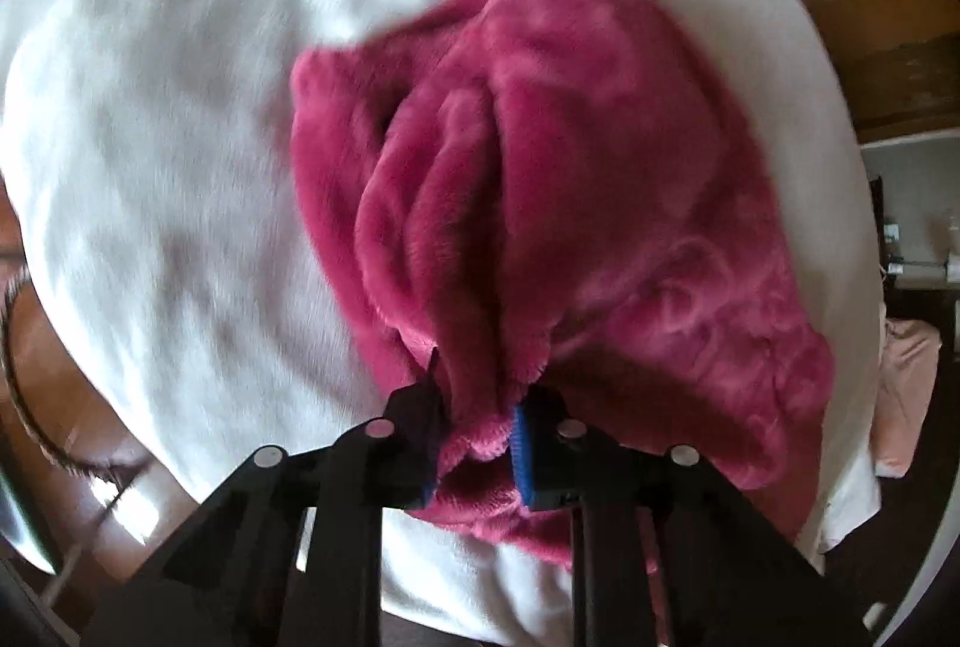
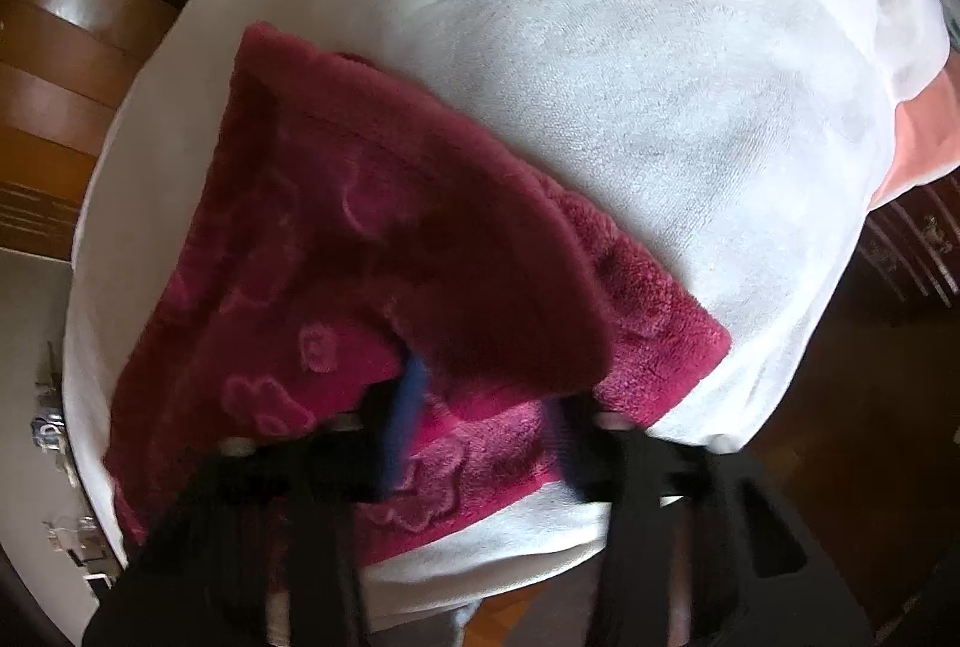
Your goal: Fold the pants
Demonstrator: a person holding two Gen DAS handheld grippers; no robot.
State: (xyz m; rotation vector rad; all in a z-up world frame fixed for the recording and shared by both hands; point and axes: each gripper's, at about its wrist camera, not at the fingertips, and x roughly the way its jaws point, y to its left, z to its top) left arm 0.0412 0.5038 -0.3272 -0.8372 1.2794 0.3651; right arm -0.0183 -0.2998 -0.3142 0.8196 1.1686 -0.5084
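Magenta fleece pants (image 1: 540,179) lie on the white blanket (image 1: 150,167), bunched and layered rather than flat — the fold looks only partly made, with squaring and smoothing left to do. Plush pile, a faint embossed flower pattern, soft and floppy. Above the blanket, the left gripper (image 1: 477,443) is clamped on a gathered wad of cloth. The right gripper (image 2: 480,431) stands fairly wide — a flap drapes between its fingers, but whether it grips I cannot tell.
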